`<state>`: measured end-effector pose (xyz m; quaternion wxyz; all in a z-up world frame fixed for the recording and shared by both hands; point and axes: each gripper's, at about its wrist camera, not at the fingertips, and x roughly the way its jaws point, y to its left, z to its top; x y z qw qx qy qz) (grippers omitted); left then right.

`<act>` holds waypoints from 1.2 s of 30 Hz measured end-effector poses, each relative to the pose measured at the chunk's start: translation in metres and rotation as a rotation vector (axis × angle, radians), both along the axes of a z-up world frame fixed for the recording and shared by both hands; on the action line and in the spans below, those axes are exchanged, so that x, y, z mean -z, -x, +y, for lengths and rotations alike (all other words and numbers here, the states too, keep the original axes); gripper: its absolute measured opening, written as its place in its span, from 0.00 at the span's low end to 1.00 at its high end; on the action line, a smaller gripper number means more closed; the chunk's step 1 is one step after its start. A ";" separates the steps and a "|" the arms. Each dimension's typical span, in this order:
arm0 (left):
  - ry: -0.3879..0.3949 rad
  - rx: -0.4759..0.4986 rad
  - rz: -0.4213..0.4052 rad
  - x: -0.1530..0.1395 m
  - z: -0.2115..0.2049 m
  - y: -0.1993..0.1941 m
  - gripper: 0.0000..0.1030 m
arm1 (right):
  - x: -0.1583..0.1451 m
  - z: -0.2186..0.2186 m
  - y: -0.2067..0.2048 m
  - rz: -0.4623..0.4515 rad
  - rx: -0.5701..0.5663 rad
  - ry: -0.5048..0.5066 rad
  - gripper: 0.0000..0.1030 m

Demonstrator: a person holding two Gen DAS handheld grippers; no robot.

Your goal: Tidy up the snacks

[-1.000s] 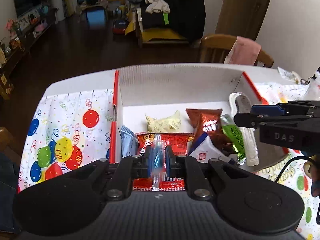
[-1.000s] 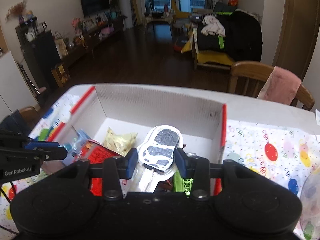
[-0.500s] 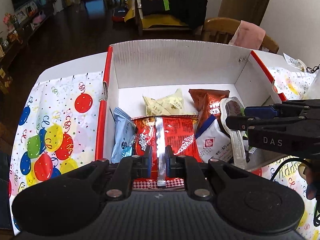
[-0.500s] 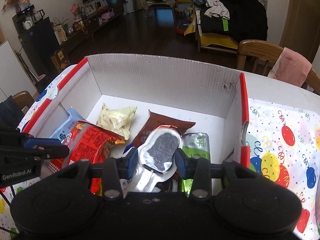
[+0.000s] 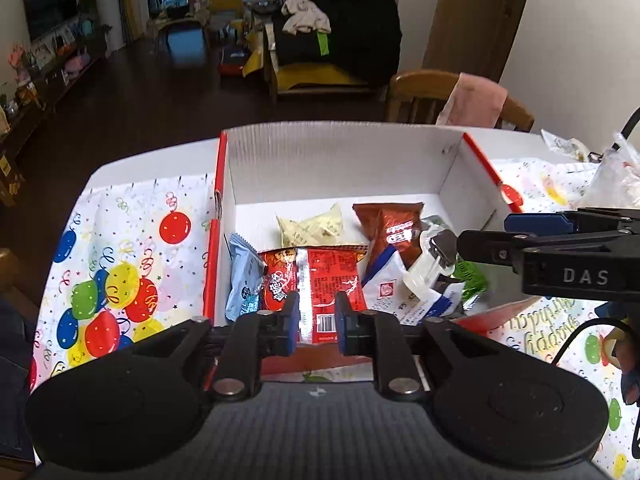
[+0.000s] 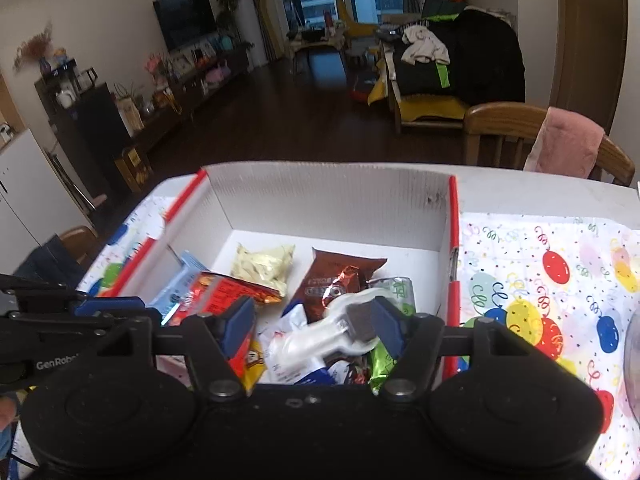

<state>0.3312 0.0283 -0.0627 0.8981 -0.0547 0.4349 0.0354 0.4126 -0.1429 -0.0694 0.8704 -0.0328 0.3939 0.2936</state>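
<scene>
**Left wrist view: both snacks going into the box, release step**

Left wrist camera shows the left gripper (image 5: 317, 322) with its jaws just opened a crack, letting go of the red snack packet (image 5: 320, 280), which lies inside the white cardboard box (image 5: 340, 168) near its front wall. Right gripper (image 6: 312, 330) has also just spread its jaws; the clear-wrapped ice-pop-shaped snack (image 6: 332, 332) sits loose between them, tipping onto the pile near the box's right wall. So I'd say it's drop-off time. Next move: pull both grippers up and clear of the box, then look for leftovers on the balloon tablecloth (image 5: 120, 264).
</scene>
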 end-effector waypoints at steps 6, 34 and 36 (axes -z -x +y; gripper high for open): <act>-0.003 0.002 -0.044 -0.017 -0.003 0.021 0.32 | -0.023 -0.011 0.024 -0.029 0.008 -0.049 0.77; 0.004 -0.011 -0.264 -0.079 -0.002 0.117 0.97 | -0.074 -0.031 0.120 -0.159 0.024 -0.140 1.00; 0.000 -0.012 -0.275 -0.082 -0.003 0.121 0.97 | -0.076 -0.033 0.124 -0.170 0.027 -0.137 1.00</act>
